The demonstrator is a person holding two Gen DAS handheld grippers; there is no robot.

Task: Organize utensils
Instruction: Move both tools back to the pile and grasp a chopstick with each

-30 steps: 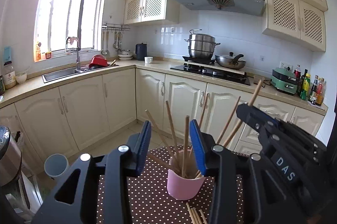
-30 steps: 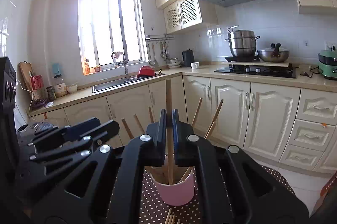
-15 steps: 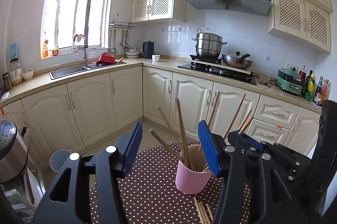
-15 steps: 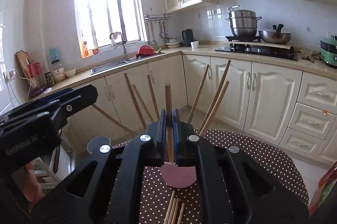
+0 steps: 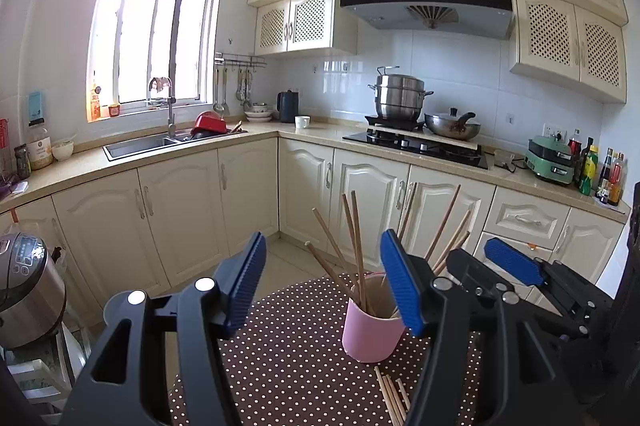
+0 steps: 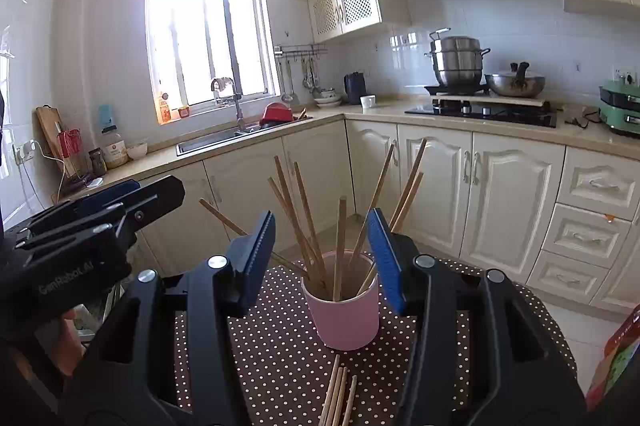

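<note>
The pink cup [image 6: 346, 310] stands upright on the polka-dot counter [image 6: 276, 354], with chopsticks [image 6: 339, 246] fanned out inside it. More loose chopsticks [image 6: 338, 392] lie flat just in front of the cup. The right gripper [image 6: 322, 258] has just been opening; its fingers are spread, nothing pinched, and one chopstick stands free between them. The left gripper [image 5: 322, 284] has also been widening and seems empty.

We look out from both wrist cameras, tilted slightly down and close to the pink cup [image 5: 374, 332] [image 6: 347, 314] on the dotted table [image 5: 288, 358] [image 6: 276, 346]; both share the far kitchen counter [image 5: 320, 135] [image 6: 384, 110].
</note>
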